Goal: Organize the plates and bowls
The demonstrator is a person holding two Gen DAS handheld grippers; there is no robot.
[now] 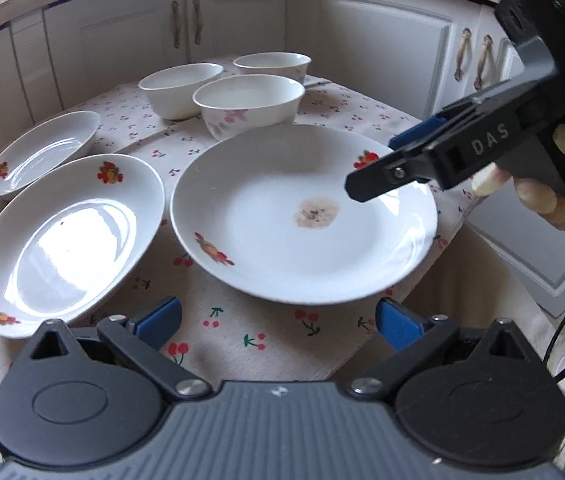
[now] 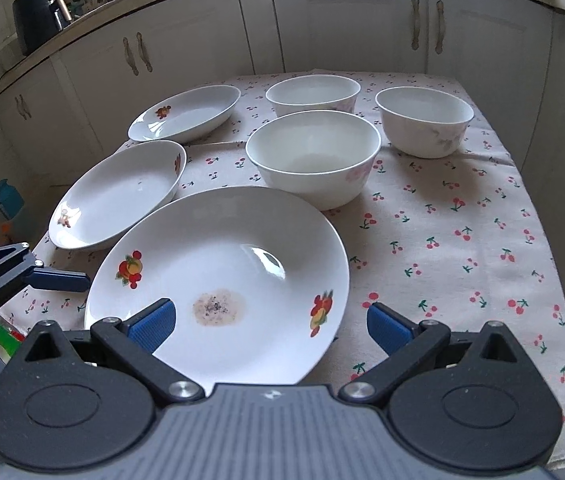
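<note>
My left gripper (image 1: 278, 320) and right gripper (image 2: 268, 324) both gape over the cherry-print tablecloth (image 2: 442, 240), white kitchen cabinets (image 2: 342, 20) behind.

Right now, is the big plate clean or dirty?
Dirty: the big plate has a brownish speckled stain near its middle.
</note>
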